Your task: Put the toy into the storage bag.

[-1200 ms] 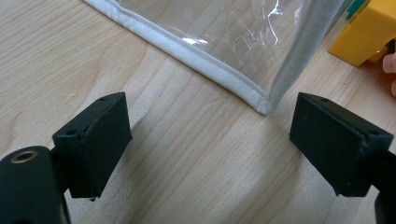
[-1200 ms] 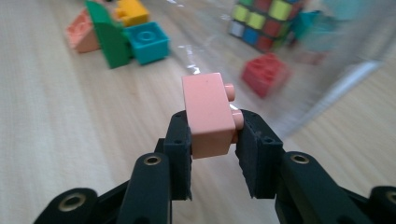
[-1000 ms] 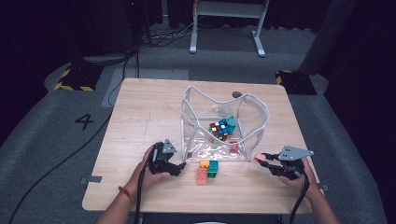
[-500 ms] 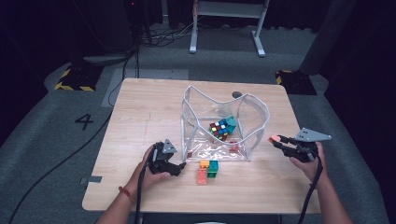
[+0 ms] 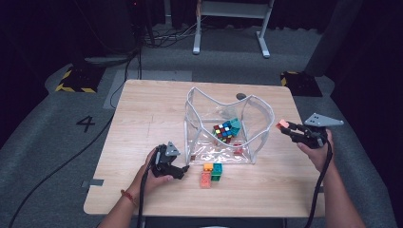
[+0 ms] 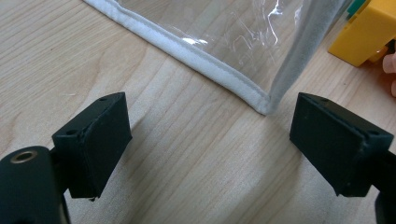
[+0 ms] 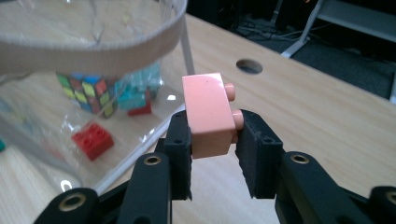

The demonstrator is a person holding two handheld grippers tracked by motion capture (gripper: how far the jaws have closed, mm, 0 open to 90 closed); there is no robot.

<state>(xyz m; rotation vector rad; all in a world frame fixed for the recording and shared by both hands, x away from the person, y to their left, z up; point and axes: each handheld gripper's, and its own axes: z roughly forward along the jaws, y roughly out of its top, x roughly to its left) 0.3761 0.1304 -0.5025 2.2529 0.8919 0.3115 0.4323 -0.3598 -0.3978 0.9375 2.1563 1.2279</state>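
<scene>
we hold a pink brick [image 7: 208,114] clenched in the right claw [image 7: 212,135], raised beside the clear bag [image 5: 256,124], not yet in. the left claw [image 6: 205,135] rests released by its corner. a cube [image 5: 225,129] is inside; three bricks [image 5: 211,172] wait on the table [image 5: 142,109].

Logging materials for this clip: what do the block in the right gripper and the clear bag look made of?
Pink block: likely hard moulded plastic, smooth, faintly glossy, with studs on its side. Clear bag: seemingly soft transparent vinyl, showing creases and glare, edged in pale woven-looking trim.
</scene>
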